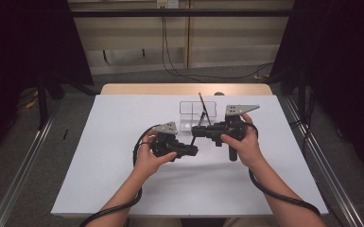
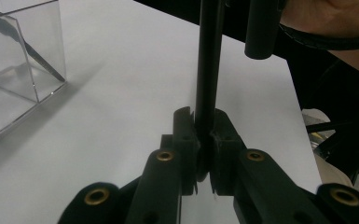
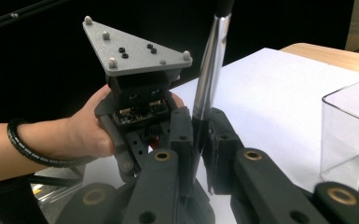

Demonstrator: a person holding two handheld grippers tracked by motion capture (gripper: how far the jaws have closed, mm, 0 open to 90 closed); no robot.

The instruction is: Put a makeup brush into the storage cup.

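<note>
A slim black stick (image 1: 193,140) with a silver metal section (image 3: 210,65) is held between both grippers above the white table. My left gripper (image 1: 195,150) is shut on its black part (image 2: 210,60), jaws pressed on either side in the left gripper view (image 2: 204,116). My right gripper (image 1: 195,131) is shut on it just below the silver section (image 3: 199,116). The two grippers point at each other, tips nearly meeting. In the right gripper view, the left gripper's grey plate (image 3: 135,51) faces the camera, with a hand around its body.
A clear two-compartment box (image 1: 197,113) stands just behind the grippers, with a second thin stick (image 1: 204,108) leaning in it. The white sheet (image 1: 123,142) covers the table. A wooden edge (image 1: 184,89) shows at the far side. Dark curtains flank the table.
</note>
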